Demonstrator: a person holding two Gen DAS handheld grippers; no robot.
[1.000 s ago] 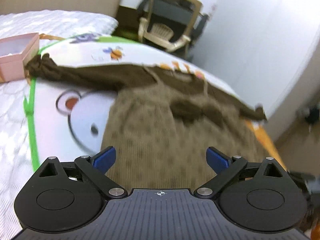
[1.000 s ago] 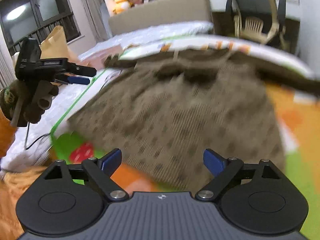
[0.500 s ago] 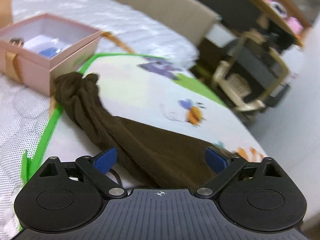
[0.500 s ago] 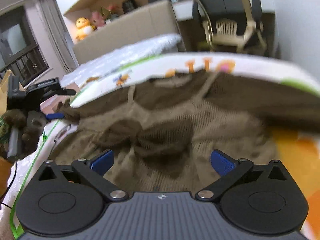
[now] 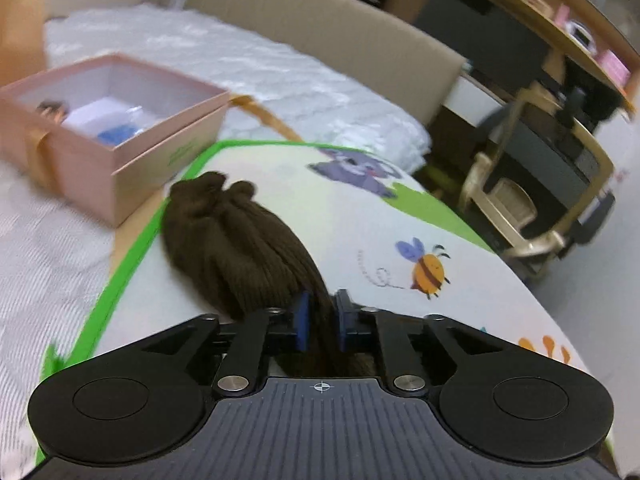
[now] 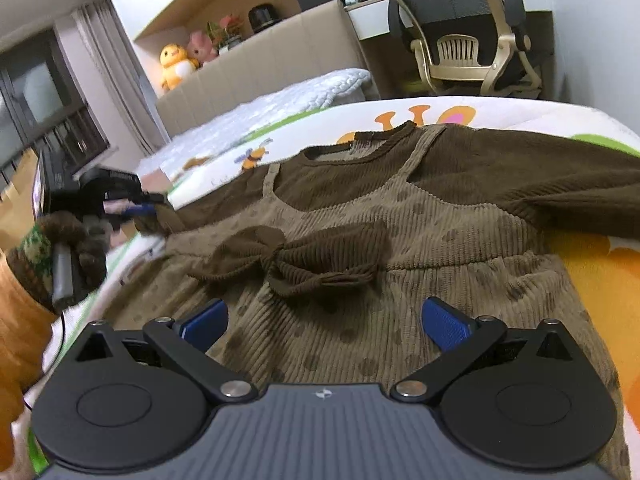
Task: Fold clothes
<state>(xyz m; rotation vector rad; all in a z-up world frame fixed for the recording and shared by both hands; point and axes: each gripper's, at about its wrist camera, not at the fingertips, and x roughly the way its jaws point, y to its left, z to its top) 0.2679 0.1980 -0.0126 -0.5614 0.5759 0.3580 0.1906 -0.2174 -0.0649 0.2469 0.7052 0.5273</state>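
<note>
Left tool clamped on dark brown sleeve; right tool agape above corduroy dress.

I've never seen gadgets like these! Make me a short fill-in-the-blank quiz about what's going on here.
1. The left gripper is shut on the dress's dark brown ____.
2. The right gripper hovers over the dress with its fingers ____.
3. The cartoon insect printed on the mat is a ____.
4. The open box beside the mat is ____ in colour.

Missing words: sleeve; open; bee; pink
</note>
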